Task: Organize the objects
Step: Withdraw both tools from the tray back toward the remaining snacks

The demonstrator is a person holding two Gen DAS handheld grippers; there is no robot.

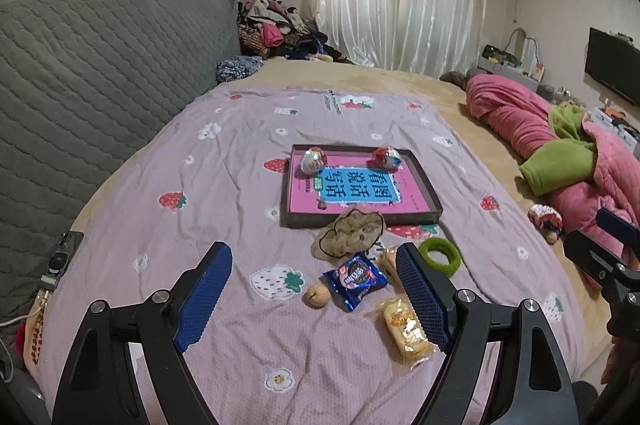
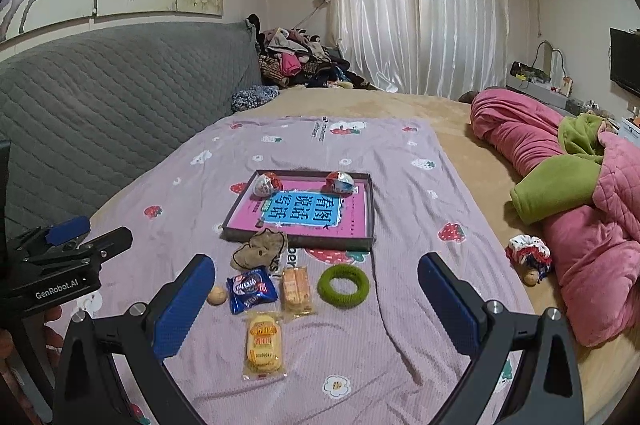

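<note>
Lilac strawberry-print sheet [image 2: 400, 185] covers the bed, and on it sits a shallow tray [image 2: 370, 209] holding a pink book [image 2: 352, 221] and two foil-wrapped eggs [image 2: 267, 183]. Near its front edge lie a beige scrunchie [image 2: 260, 249], a blue cookie packet [image 2: 251, 289], a walnut [image 2: 217, 295], two yellow cake packets [image 2: 263, 343] and a green ring [image 2: 343, 285]. Both the left gripper [image 1: 316, 281] and the right gripper [image 2: 316, 299] hover above these with jaws spread wide, holding nothing.

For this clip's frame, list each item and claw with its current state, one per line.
Left claw: open, empty.
Right claw: open, empty.
Shallow dark tray with pink book: holds two foil-wrapped eggs at its far edge.
Blue biscuit packet: sealed, flat on sheet.
Yellow cake packet: sealed, outside tray.
Green fuzzy ring: flat, outside tray.
</note>
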